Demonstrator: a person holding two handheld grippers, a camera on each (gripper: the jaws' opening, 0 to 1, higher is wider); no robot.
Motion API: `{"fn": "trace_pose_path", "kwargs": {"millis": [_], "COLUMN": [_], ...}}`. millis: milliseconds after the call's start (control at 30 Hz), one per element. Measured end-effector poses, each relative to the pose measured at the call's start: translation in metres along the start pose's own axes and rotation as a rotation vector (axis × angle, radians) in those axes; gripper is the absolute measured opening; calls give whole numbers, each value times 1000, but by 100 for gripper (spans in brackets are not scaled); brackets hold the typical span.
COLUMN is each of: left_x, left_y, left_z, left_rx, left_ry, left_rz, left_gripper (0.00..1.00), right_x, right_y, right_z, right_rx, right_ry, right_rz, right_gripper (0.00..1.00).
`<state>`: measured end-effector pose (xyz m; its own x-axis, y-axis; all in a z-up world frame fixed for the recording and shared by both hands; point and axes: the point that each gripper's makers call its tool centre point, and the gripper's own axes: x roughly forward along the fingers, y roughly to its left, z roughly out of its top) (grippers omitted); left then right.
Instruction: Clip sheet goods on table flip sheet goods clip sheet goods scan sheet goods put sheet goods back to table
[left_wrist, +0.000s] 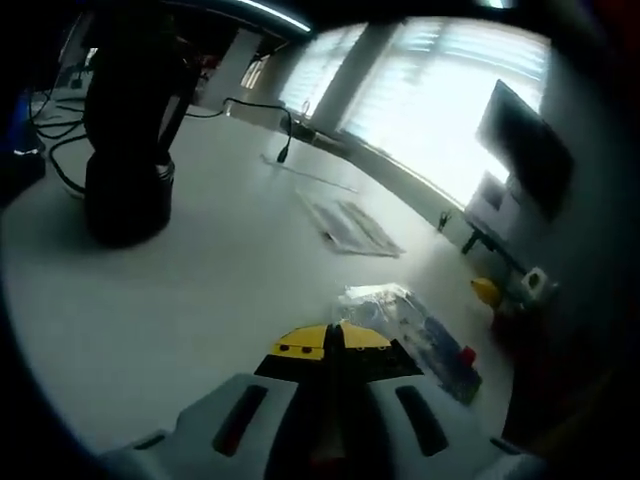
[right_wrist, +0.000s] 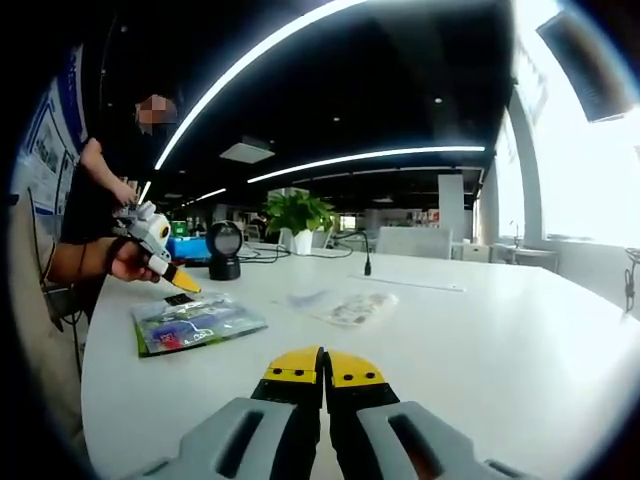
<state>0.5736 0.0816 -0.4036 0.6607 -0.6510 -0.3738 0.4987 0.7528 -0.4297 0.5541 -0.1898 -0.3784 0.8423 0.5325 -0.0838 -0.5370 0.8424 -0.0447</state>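
a wide white table (right_wrist: 520, 330) is seen in both views. in the right gripper view the right gripper (right_wrist: 324, 372) rises from the bottom edge, its yellow-tipped jaws pressed together with nothing between them, above bare table. to the left of it the sheet goods (right_wrist: 195, 322) lie flat on the table near the edge: a clear, glossy plastic pack with blue and green printing, a red patch at its near end and a dark label on top. the left gripper (right_wrist: 183, 280) is seen there too, held by a person's hand (right_wrist: 130, 262), its yellow tip angled down just above the far end of the pack; whether it touches the pack cannot be told. a second flat pack (right_wrist: 350, 307), paler and patterned, lies farther out on the table, well apart from the first. a black scanner on a stand (right_wrist: 224, 251) is placed beyond, with a potted plant (right_wrist: 298, 217) behind it.

in the left gripper view the left gripper (left_wrist: 338, 338) is shown with its jaws closed together, empty, the tip just beside the sheet goods (left_wrist: 425, 335), whose crinkled clear film, blue print and red spot are visible. the second flat pack (left_wrist: 350, 227) lies farther on, and the black scanner on a stand (left_wrist: 130, 170) is set at the upper left, cables (left_wrist: 255, 108) trailing behind it.
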Motion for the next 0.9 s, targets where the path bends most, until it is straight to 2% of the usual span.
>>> {"fn": "trace_pose_path", "kwargs": {"millis": [333,533,900], "left_x": [-1,-2,-3], "left_y": [9,11,3], "left_z": [19,27,36], "left_rx": [-10,-87,-143], "left_ry": [-15,-30,-54], "left_rz": [-6,-24,-42], "left_gripper": [0,0,0], "right_x": [0,0,-2], "right_y": [0,1,5], "right_z": [0,0,7], "right_rx": [-6,-21,-41], "right_ry": [0,1,-22], "right_rz": [0,1,0], "right_gripper": [0,0,0]}}
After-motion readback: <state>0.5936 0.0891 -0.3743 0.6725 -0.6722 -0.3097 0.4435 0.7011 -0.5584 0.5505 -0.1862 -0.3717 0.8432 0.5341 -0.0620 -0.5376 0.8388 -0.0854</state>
